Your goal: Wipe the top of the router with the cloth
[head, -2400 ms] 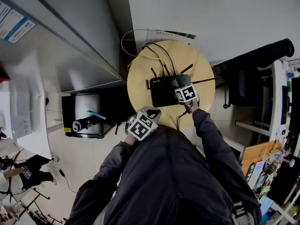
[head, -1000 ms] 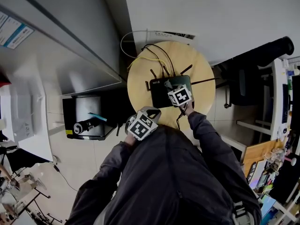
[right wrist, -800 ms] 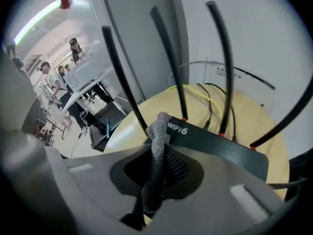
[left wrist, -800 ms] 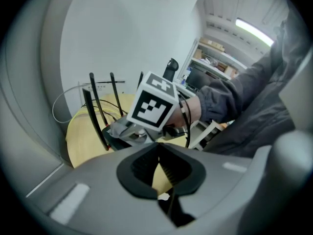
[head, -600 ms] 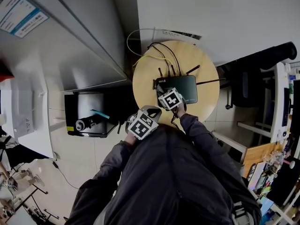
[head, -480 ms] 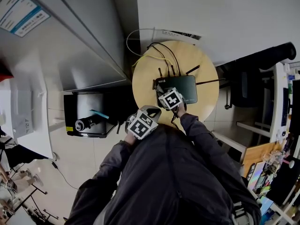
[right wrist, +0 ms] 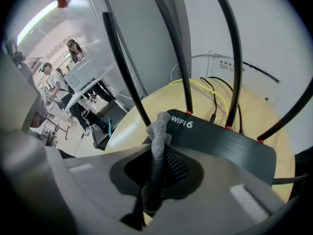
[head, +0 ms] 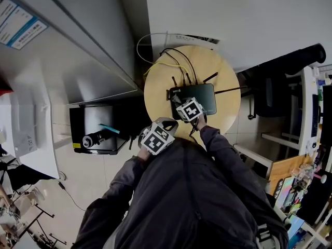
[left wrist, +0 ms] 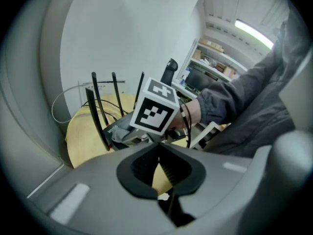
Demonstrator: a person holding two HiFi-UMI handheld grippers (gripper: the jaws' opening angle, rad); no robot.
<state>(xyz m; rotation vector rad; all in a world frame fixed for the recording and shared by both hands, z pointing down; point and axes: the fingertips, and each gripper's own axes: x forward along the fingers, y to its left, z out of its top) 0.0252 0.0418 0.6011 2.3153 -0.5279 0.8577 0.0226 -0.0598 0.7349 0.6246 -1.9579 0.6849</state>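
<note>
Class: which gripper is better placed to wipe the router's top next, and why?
Right. The right gripper is shut on the cloth, directly over the router. The left gripper holds nothing and sits back by the edge of the table.

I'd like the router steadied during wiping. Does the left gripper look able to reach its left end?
Probably yes: the left gripper hangs empty at the table edge, bare wood between it and the router. The right gripper, holding the cloth, crowds that corner.

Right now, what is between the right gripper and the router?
The cloth, pinched by the right gripper, sticks out toward the near corner of the router. The right gripper view shows it.
</note>
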